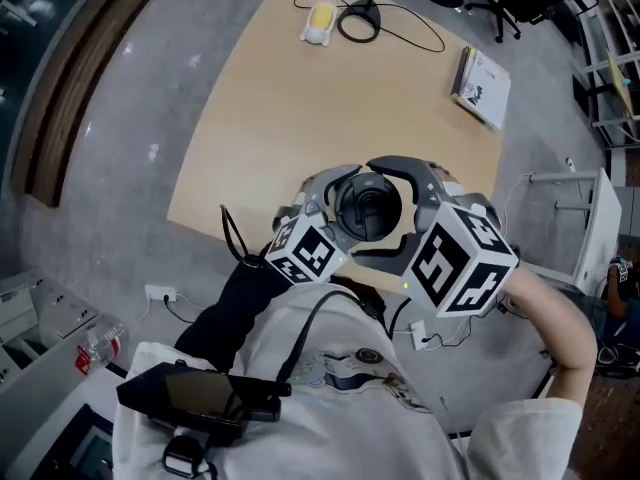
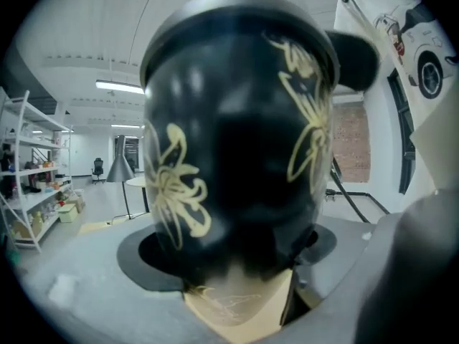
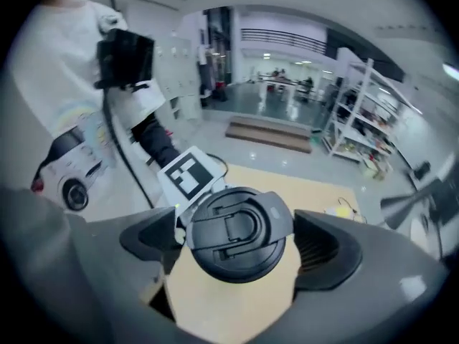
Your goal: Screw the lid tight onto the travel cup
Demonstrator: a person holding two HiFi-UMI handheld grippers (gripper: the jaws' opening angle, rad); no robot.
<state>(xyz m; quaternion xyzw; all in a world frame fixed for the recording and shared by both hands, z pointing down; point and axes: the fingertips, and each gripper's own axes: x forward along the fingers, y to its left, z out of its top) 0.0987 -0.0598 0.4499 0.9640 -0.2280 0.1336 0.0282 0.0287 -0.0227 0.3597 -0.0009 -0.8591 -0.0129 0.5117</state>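
The black travel cup (image 2: 229,142) with gold flower drawings fills the left gripper view; it stands upright between the jaws of my left gripper (image 2: 233,264), which is shut on its body. Its black lid (image 3: 237,235), with a flip tab, sits on top of the cup. My right gripper (image 3: 237,246) comes from above and is shut on the lid's rim, a pad on each side. In the head view the lid (image 1: 368,206) shows over the near edge of the wooden table (image 1: 330,98), between both grippers' marker cubes. The cup's body is hidden there.
At the table's far edge stand a lamp base with its cable (image 1: 360,18) and a small yellow and white object (image 1: 318,23). A booklet (image 1: 482,86) lies at the far right corner. A white frame (image 1: 585,218) stands on the floor to the right.
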